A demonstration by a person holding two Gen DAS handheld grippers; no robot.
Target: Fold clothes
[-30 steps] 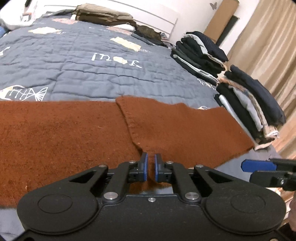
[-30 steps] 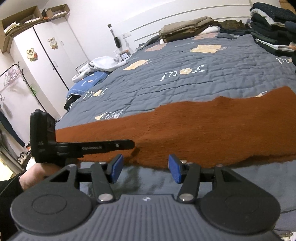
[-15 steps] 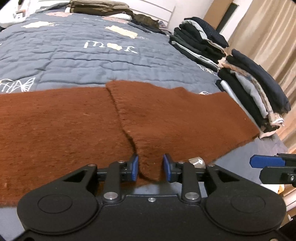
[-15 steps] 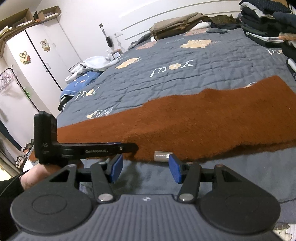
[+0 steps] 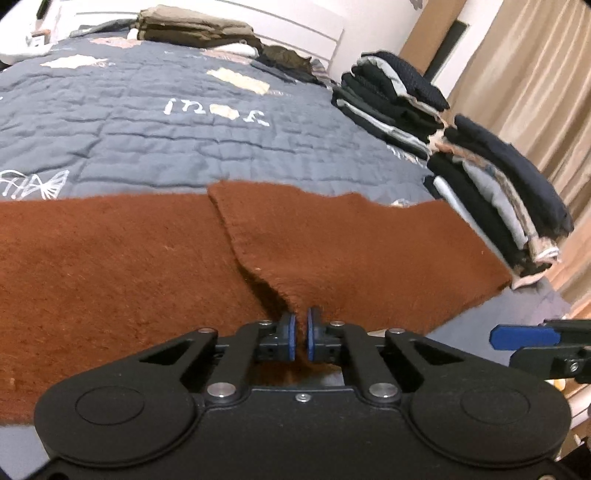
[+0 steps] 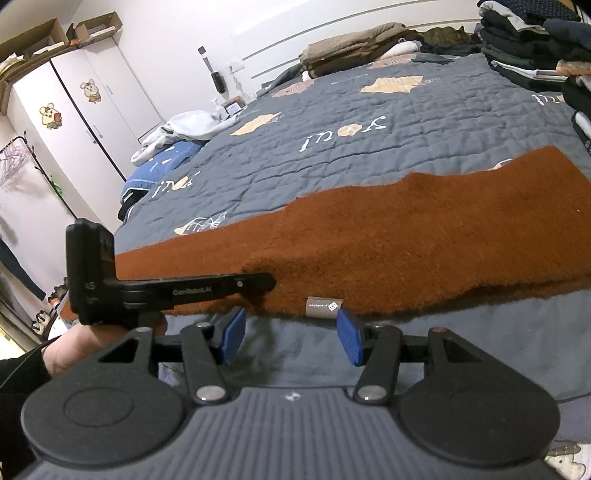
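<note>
A rust-brown knitted garment [image 5: 147,266] lies spread across the near part of a grey quilted bedspread [image 5: 147,122], its near hem running close to the edge of the bed. In the right wrist view a small grey label [image 6: 324,306] sticks out from that hem. Beyond the garment's far edge the bedspread is bare up to a tan pile of folded clothes [image 5: 192,27] at the headboard. On the right, two stacks of dark folded clothes [image 5: 491,192] line the side, the nearer stack just beside the garment's end.

The left gripper [image 5: 300,334] is clamped on the near corner of an overlapping flap, lifting a small ridge there. Half a second ago its jaws stood apart around that flap; now they pinch it. The right gripper [image 6: 291,336] hovers half open above the bedspread with nothing between its pads, just short of the label, as before.
</note>
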